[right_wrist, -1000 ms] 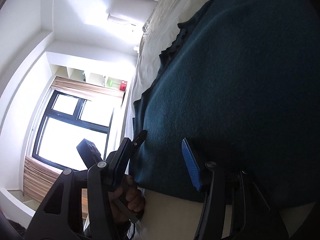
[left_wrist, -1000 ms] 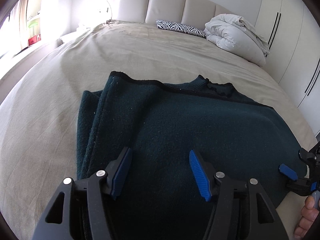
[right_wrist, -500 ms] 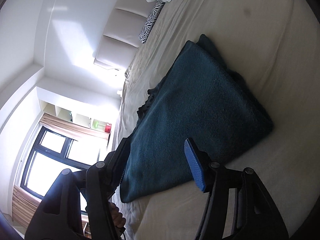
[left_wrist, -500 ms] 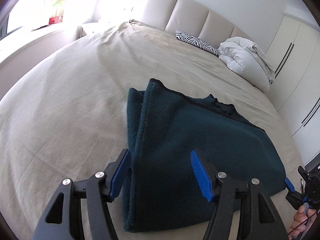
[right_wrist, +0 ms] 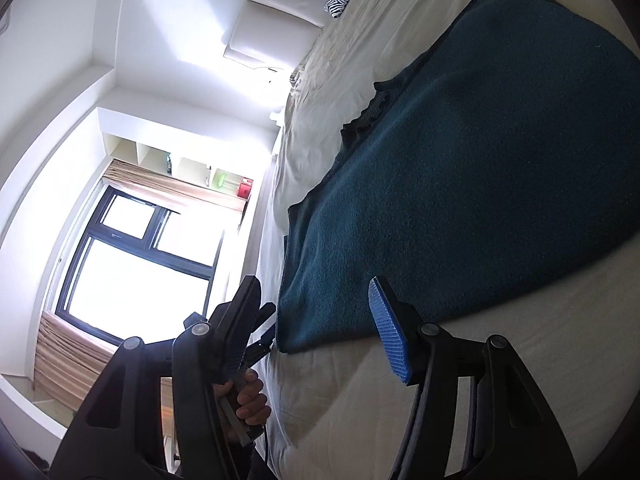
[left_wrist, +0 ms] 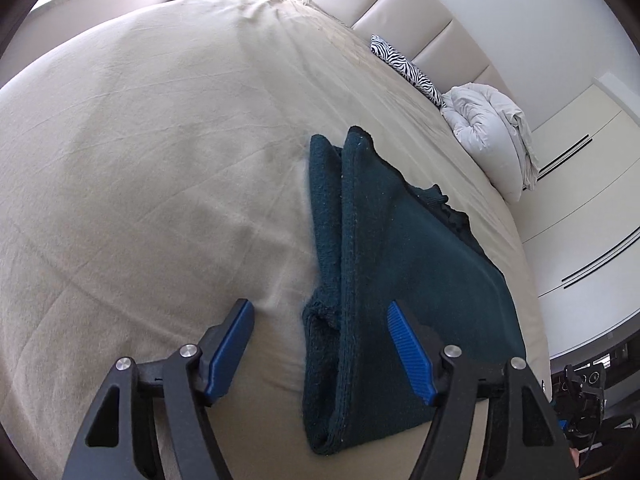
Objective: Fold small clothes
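Note:
A dark teal knitted garment (left_wrist: 408, 280) lies folded in layers on the beige bed (left_wrist: 160, 160); it also shows in the right wrist view (right_wrist: 460, 184). My left gripper (left_wrist: 320, 344) is open and empty, held just above the garment's near left corner, one blue pad over the bed sheet and one over the fabric. My right gripper (right_wrist: 312, 328) is open and empty, held near the garment's near edge, apart from it. The left gripper and the hand holding it show in the right wrist view (right_wrist: 244, 392).
A zebra-print pillow (left_wrist: 408, 70) and a bundled white duvet (left_wrist: 492, 136) lie at the head of the bed by the padded headboard (left_wrist: 404, 12). White wardrobe doors (left_wrist: 584, 208) stand to the right. A window (right_wrist: 132, 264) and shelves (right_wrist: 180, 160) are on the left side.
Both grippers have pulled back from the garment and risen. The left view now looks at the garment's left folded edge; the right view has turned closer to it again.

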